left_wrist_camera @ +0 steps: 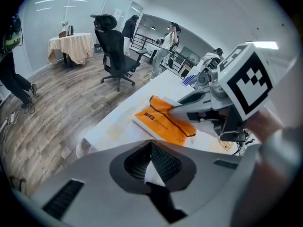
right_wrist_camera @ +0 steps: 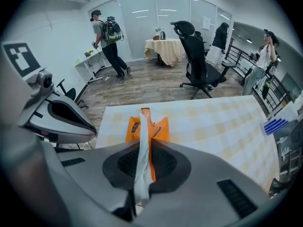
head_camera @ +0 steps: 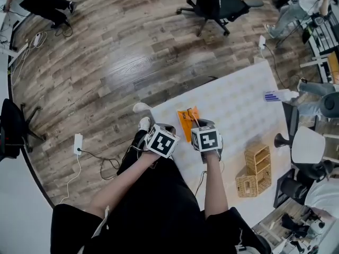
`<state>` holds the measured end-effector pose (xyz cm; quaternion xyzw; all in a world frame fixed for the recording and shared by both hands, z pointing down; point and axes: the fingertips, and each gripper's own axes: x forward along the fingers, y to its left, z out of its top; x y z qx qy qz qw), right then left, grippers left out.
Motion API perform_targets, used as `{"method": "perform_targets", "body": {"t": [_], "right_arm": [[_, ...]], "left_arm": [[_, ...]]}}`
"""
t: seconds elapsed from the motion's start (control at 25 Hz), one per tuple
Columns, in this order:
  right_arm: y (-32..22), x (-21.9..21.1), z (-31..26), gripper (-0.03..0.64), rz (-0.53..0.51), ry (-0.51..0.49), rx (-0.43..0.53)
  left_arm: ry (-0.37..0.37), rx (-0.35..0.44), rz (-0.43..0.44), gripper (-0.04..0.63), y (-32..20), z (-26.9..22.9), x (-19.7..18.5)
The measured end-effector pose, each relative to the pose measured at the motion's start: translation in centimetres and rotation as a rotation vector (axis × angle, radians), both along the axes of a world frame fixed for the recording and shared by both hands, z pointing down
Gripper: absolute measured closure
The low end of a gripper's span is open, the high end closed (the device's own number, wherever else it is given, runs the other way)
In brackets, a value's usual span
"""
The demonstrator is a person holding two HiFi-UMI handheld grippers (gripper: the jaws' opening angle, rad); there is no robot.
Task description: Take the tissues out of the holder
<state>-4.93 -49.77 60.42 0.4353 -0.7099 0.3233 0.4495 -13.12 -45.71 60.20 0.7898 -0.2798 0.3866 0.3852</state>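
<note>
An orange tissue pack (head_camera: 188,121) lies flat near the left edge of the white table (head_camera: 238,110). In the right gripper view, a white tissue (right_wrist_camera: 140,157) stretches from the pack (right_wrist_camera: 158,129) back into my right gripper (right_wrist_camera: 142,148), whose jaws are shut on it. My left gripper (left_wrist_camera: 151,150) hovers near the table's edge, short of the pack (left_wrist_camera: 163,122). Its jaws are together with a small white piece (left_wrist_camera: 154,173), seemingly tissue, pinched between the pads. In the head view both grippers (head_camera: 161,141) (head_camera: 205,138) sit side by side just in front of the pack.
A wicker basket stand (head_camera: 254,171) is on the table to the right. A blue-and-white object (head_camera: 278,95) lies at the far right edge. A black office chair (head_camera: 214,4) and several people are on the wooden floor beyond. Cables trail on the floor at left.
</note>
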Motion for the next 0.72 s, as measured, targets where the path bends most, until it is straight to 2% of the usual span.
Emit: {"method": "perform_targets", "body": {"t": [0.28,0.32,0.4,0.72], "right_arm": [[0.1,-0.4,-0.2,0.588,-0.019,-0.039,0.039],[0.1,-0.5,-0.3,0.572,-0.019,-0.048,0.047],[0.2,-0.7,-0.7,0.495,-0.019,-0.062,0.064],[0.9,-0.4,-5.4,0.462,0.002,-0.117,0.228]], "left_arm": [[0.002,-0.007,-0.021,0.595,0.1,0.2,-0.8],[0.002,-0.006,-0.021,0.595,0.3,0.1,-0.8],[-0.001,-0.007,-0.017,0.595,0.6,0.2,-0.8],[0.006,0.016,-0.005,0.595,1.4,-0.5,0.1]]}}
